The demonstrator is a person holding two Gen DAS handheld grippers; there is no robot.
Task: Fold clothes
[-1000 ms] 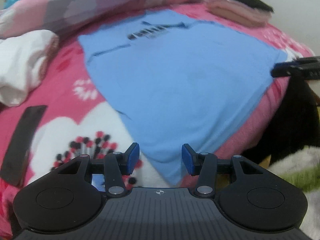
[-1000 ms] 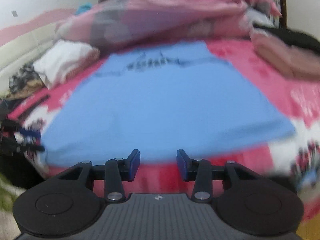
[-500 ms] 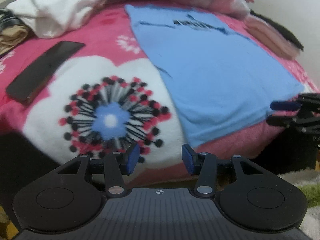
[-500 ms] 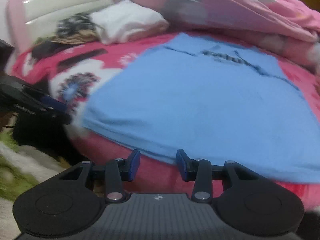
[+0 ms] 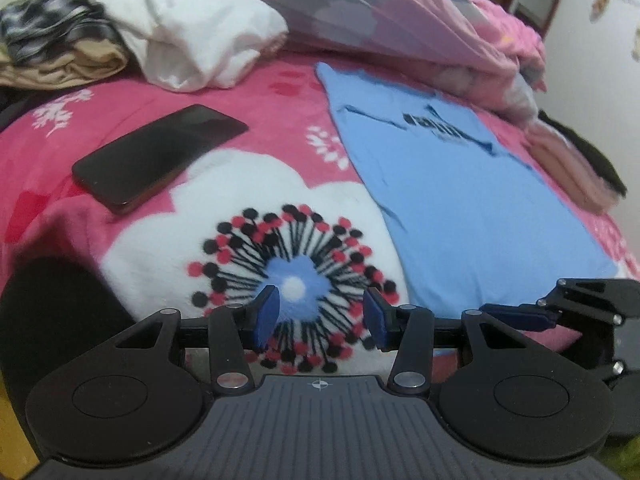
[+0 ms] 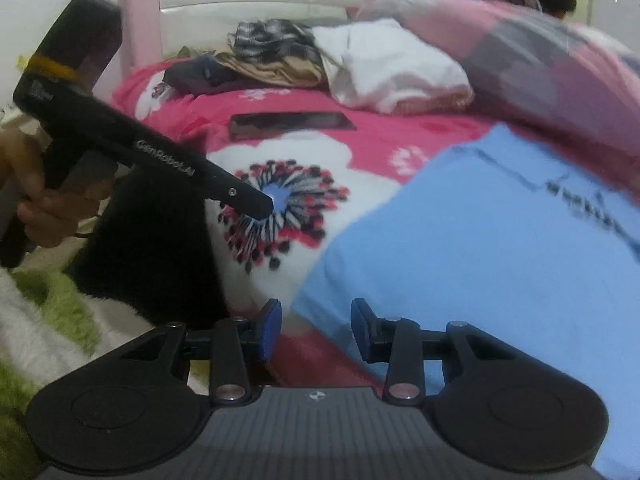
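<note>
Here the blue T-shirt [image 5: 460,200] lies flat, print upward.

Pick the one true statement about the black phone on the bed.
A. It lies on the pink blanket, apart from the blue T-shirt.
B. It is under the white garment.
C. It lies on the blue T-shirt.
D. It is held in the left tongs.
A: the phone rests bare on the pink blanket, with blanket showing between it and the blue T-shirt.

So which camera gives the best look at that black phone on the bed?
The left wrist view: the phone lies large and sharp on the pink blanket, its whole outline visible. In the right wrist view it is farther off, a thin dark strip.
</note>
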